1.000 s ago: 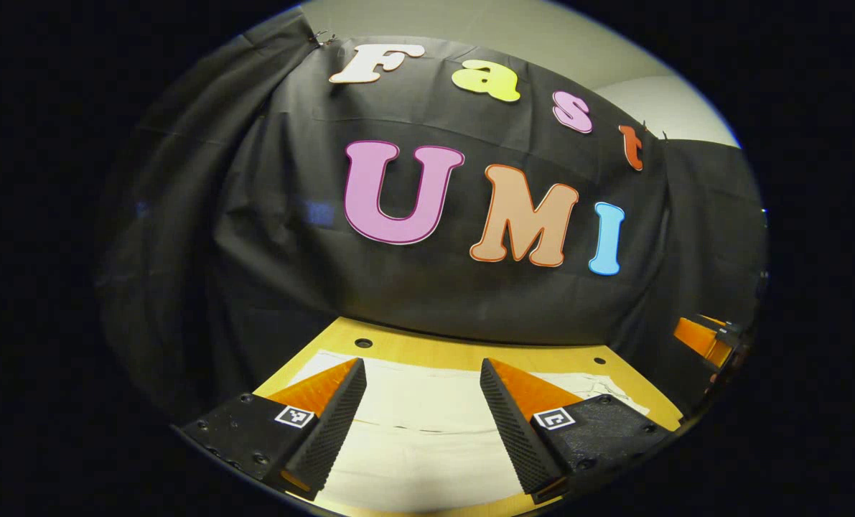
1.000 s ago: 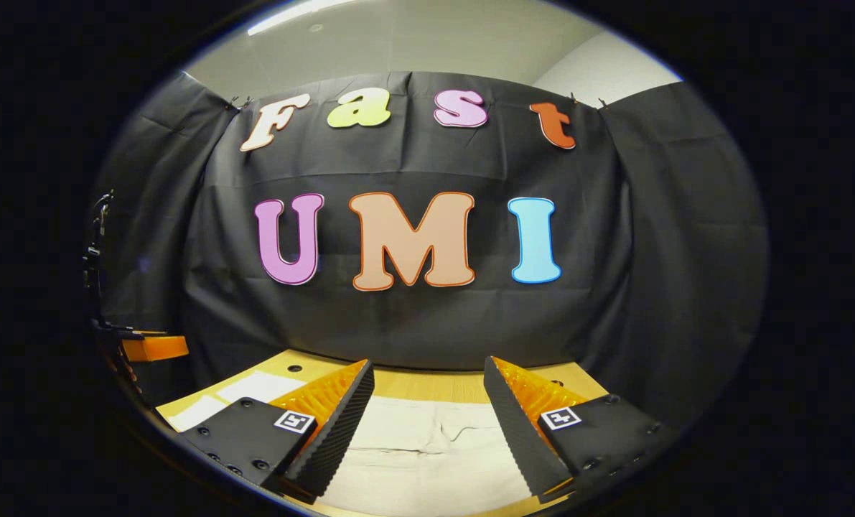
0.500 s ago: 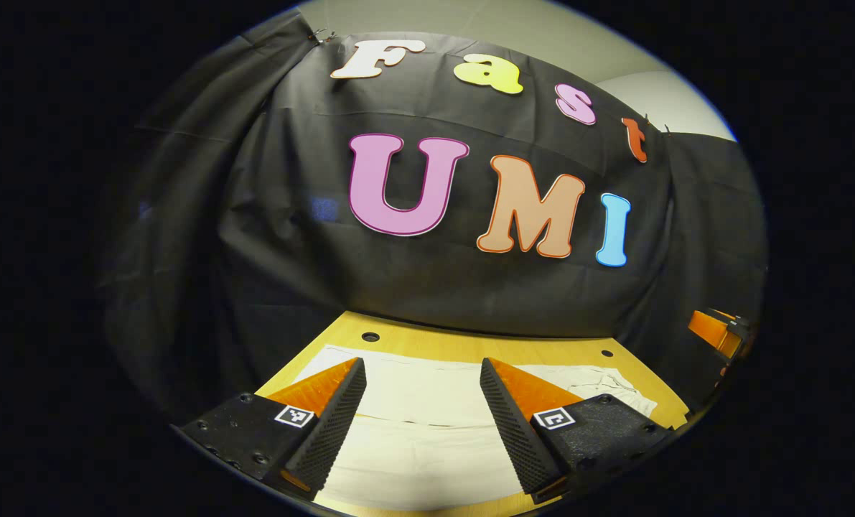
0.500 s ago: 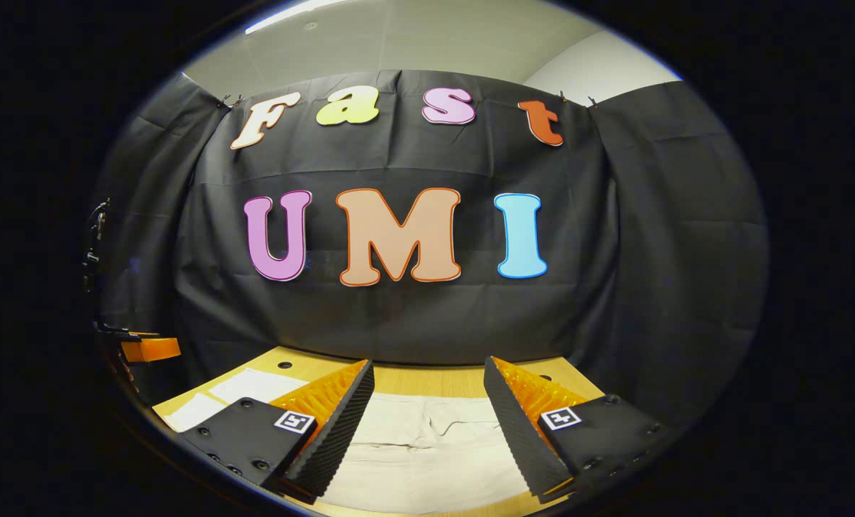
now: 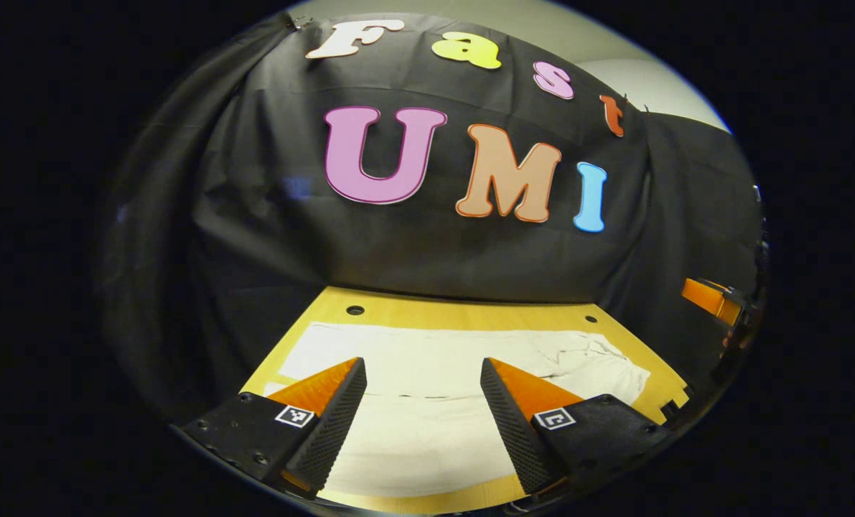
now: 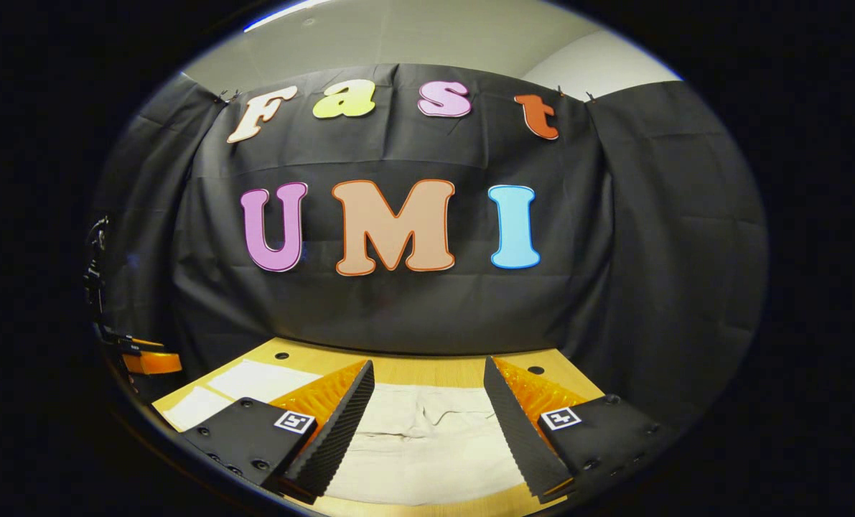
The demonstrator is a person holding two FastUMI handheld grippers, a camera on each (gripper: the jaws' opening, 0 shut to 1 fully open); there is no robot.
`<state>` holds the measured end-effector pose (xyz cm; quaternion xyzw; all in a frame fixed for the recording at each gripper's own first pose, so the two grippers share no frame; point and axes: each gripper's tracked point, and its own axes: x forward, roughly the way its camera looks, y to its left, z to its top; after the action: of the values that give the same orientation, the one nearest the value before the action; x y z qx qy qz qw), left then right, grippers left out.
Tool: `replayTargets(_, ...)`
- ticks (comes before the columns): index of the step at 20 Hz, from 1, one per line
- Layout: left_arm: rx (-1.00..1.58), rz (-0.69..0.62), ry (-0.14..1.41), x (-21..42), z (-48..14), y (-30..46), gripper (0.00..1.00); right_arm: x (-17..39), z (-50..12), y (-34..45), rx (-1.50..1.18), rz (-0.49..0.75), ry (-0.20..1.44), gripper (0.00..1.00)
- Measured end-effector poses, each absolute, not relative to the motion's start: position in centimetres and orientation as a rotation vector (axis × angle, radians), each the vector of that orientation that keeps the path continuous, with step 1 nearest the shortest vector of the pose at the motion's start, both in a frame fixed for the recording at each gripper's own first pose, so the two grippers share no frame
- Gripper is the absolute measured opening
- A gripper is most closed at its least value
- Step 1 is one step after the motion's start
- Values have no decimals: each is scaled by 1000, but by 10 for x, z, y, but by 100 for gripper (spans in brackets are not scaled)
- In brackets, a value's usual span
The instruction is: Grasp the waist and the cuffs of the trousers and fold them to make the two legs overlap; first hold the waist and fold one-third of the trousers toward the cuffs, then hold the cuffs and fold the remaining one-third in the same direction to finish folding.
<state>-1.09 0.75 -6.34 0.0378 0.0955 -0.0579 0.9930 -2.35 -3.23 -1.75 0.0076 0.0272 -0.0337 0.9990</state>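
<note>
In the left gripper view, the left gripper [image 5: 422,362] hangs above the wooden table [image 5: 463,314] with its jaws spread wide and nothing between them. The pale trousers [image 5: 434,391] lie flat on the table, spread from about 9 o'clock to 3 o'clock across the lower part of the view. The cloth passes under the gap between the two fingers and runs on past both fingertips toward 12 o'clock; a horizontal fold line crosses just beyond the tips. A rumpled end of the cloth sits at about 4 o'clock, near the table's edge. Farther off, at 3 o'clock, part of the other gripper shows against the booth wall.

In the right gripper view, the right gripper [image 6: 428,366] also stands wide open and holds nothing. The trousers [image 6: 427,445] lie below and between its fingers, creased near the middle, with more pale cloth reaching out at 8 o'clock. The table [image 6: 427,370] shows bare at 12 o'clock beyond the fingertips.
</note>
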Motion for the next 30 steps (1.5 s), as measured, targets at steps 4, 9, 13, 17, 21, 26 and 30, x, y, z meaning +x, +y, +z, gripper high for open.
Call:
replayTargets(4, 166, -218, 294, -20, -88, 8, 94, -31, -18, -50, -14, -113, 51, 98)
replayTargets(9, 234, -351, 504, -38, -149, 20, 94, -38, -29, -56, -3, -139, 80, 98)
replayTargets(13, 370, -439, 688, -62, -206, 47, 94, -40, -41, -52, 4, -149, 107, 98)
replayTargets(17, 476, -496, 835, -80, -246, 78, 93, -46, -50, -50, -9, -162, 132, 98)
replayTargets(21, 561, -555, 962, -96, -262, 99, 88, -53, -58, -52, -46, -178, 155, 98)
replayTargets(26, 668, -583, 1070, -108, -282, 123, 82, -58, -63, -56, -81, -192, 163, 98)
replayTargets(30, 732, -608, 1111, -110, -297, 130, 76, -58, -64, -62, -82, -199, 166, 98)
